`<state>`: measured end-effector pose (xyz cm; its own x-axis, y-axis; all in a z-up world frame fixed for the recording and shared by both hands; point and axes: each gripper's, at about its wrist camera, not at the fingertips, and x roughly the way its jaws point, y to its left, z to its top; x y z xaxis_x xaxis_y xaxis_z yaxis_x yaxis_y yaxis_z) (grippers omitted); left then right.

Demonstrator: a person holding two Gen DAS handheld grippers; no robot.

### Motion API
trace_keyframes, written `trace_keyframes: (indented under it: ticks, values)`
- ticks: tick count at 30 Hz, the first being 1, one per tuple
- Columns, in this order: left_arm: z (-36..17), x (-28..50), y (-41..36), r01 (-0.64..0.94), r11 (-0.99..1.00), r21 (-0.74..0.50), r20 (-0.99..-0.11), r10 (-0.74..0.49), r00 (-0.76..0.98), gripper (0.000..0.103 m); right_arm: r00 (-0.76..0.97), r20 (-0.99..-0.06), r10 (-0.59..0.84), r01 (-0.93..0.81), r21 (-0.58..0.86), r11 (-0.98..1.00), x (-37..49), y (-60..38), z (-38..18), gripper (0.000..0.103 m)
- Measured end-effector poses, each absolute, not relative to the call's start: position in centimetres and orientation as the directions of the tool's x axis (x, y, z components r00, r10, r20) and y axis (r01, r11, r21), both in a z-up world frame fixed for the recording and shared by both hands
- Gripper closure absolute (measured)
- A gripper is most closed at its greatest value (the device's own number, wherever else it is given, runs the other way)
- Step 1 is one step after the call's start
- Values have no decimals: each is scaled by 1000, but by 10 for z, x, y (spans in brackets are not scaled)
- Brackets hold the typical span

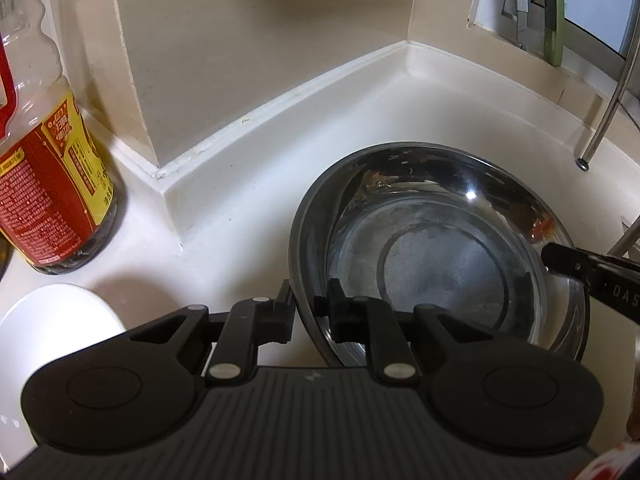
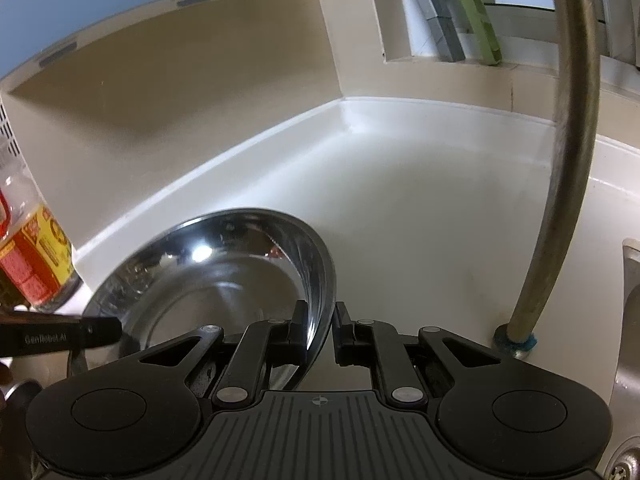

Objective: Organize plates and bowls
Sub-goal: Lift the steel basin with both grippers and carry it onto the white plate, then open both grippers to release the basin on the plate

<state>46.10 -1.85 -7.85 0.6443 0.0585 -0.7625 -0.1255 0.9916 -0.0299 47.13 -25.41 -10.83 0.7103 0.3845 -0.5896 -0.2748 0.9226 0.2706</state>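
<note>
A wide stainless steel bowl (image 1: pixel 440 248) hangs low over the white countertop (image 1: pixel 248 216), empty and shiny inside. My left gripper (image 1: pixel 310 300) is shut on its near left rim, one finger outside and one inside. My right gripper (image 2: pixel 320 320) is shut on the opposite rim of the steel bowl (image 2: pixel 216 276). Each gripper shows in the other's view as a black finger reaching over the rim. A white plate (image 1: pixel 52 332) lies at the lower left in the left wrist view.
A cooking-oil bottle (image 1: pixel 48 184) with a red and yellow label stands at the left by the wall. A curved metal faucet pipe (image 2: pixel 560 184) rises at the right, beside a sink edge (image 2: pixel 628 320). The beige walls meet in a corner behind the bowl.
</note>
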Motion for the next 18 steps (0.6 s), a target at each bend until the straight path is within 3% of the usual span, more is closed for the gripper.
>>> trace_keyframes:
  ticks: [15, 18]
  values:
    - [-79, 461, -22, -111, 994, -7, -767, 66, 639, 86, 701, -604, 378, -258, 279, 925, 473, -256, -104, 91]
    - [-76, 460, -22, -112, 994, -4, -764, 69, 642, 80, 711, -596, 374, -251, 281, 926, 472, -258, -100, 88]
